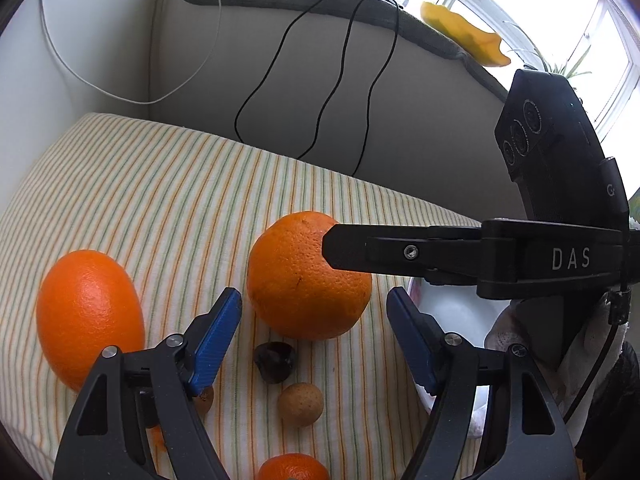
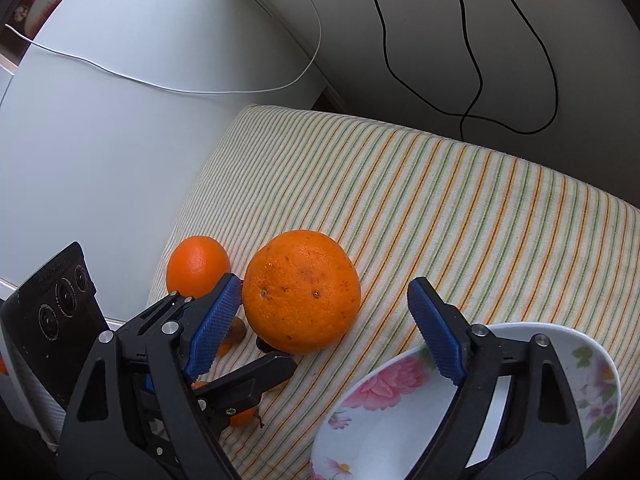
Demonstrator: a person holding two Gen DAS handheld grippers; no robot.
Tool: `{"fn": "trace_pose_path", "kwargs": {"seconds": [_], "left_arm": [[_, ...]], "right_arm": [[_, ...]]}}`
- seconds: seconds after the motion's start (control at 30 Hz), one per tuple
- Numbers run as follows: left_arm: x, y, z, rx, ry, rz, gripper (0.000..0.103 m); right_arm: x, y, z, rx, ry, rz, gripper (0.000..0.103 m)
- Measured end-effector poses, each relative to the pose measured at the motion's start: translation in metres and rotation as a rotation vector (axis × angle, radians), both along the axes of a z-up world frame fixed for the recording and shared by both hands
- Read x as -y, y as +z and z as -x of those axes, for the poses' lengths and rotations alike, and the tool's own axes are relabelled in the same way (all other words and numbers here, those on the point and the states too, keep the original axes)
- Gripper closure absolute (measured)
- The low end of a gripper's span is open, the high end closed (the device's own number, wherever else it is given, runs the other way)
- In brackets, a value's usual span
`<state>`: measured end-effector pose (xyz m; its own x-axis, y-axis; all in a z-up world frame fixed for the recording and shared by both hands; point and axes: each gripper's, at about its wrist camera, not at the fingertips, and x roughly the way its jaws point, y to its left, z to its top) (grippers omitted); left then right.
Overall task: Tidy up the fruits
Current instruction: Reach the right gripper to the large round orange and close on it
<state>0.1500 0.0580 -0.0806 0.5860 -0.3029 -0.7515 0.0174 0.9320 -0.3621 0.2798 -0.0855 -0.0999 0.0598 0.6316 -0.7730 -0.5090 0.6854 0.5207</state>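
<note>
A large orange (image 2: 302, 292) lies on the striped cushion (image 2: 460, 208), between the blue pads of my right gripper (image 2: 325, 282). That gripper is open: its left pad is close beside the fruit and its right pad stands clear. In the left wrist view the same orange (image 1: 308, 276) sits just ahead of my open left gripper (image 1: 314, 294), with a black finger (image 1: 348, 250) of the right gripper across its top. A second orange (image 1: 88, 316) lies to the left. A dark chestnut (image 1: 275, 361), a small tan fruit (image 1: 300, 404) and a mandarin (image 1: 294, 468) lie under the left gripper.
A white bowl with pink flowers (image 2: 380, 400) stands on the cushion under my right gripper's right finger. Behind the cushion rises the grey sofa back (image 1: 400, 128), with black cables (image 1: 348, 60) and a white cable (image 2: 200, 88) hanging over it. A yellow object (image 1: 464, 34) lies on top.
</note>
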Motion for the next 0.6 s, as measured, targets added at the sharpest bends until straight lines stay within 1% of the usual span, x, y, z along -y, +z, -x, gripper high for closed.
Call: {"fn": "trace_pose_path", "kwargs": {"seconds": [0.1,0.13,0.17,0.3,0.37,0.6], "left_arm": [[0.002,-0.002,-0.005,-0.008,-0.002,0.008,0.029],[0.002,-0.002,-0.005,-0.009,-0.003,0.009,0.03],[0.003,-0.002,-0.007,-0.011,-0.005,0.011,0.033],[0.002,-0.004,-0.009,-0.018,-0.001,0.014,0.034],[0.002,-0.004,-0.009,-0.022,0.002,0.012,0.036],[0.003,-0.003,-0.013,-0.019,0.009,0.002,0.038]], "right_arm": [[-0.008,-0.004,0.002,-0.01,0.022,0.003,0.019],[-0.011,-0.006,0.002,-0.014,0.025,0.004,0.02],[-0.013,-0.008,0.003,-0.019,0.028,0.006,0.022],[-0.022,-0.012,0.003,-0.017,0.038,0.014,0.024],[-0.021,-0.013,0.002,-0.031,0.049,0.001,0.032],[-0.025,-0.015,0.001,-0.039,0.041,-0.002,0.033]]}}
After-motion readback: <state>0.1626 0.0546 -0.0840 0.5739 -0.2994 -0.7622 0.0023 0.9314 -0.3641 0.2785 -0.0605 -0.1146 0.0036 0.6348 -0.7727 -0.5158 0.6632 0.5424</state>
